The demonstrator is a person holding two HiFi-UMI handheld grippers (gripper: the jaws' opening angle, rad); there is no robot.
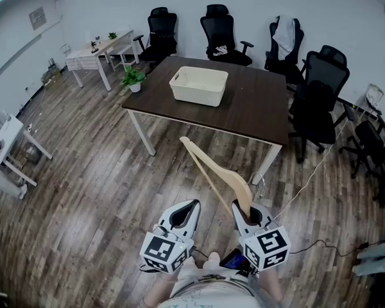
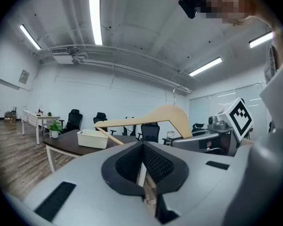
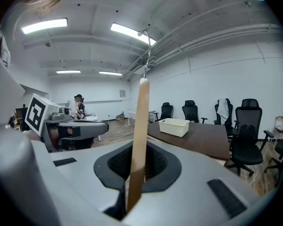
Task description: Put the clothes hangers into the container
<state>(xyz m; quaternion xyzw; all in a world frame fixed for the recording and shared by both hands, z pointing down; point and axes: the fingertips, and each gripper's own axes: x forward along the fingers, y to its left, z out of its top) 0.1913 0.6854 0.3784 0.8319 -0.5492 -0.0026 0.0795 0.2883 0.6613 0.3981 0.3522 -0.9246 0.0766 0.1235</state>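
Observation:
A pale wooden clothes hanger point(image 1: 215, 175) with a metal hook sticks up and forward out of my right gripper point(image 1: 239, 205), which is shut on one end of it. In the right gripper view the hanger point(image 3: 140, 135) rises straight out between the jaws. From the left gripper view the hanger point(image 2: 151, 119) hangs in the air to the right. My left gripper point(image 1: 194, 205) is beside the right one, shut and holding nothing. The white basket point(image 1: 199, 85) stands on the dark table point(image 1: 256, 108) ahead, well beyond both grippers.
Black office chairs point(image 1: 317, 101) ring the table's far and right sides. A potted plant point(image 1: 133, 79) sits at the table's left corner. A small white table point(image 1: 99, 50) stands at the back left. A cable point(image 1: 308, 185) runs over the wood floor on the right.

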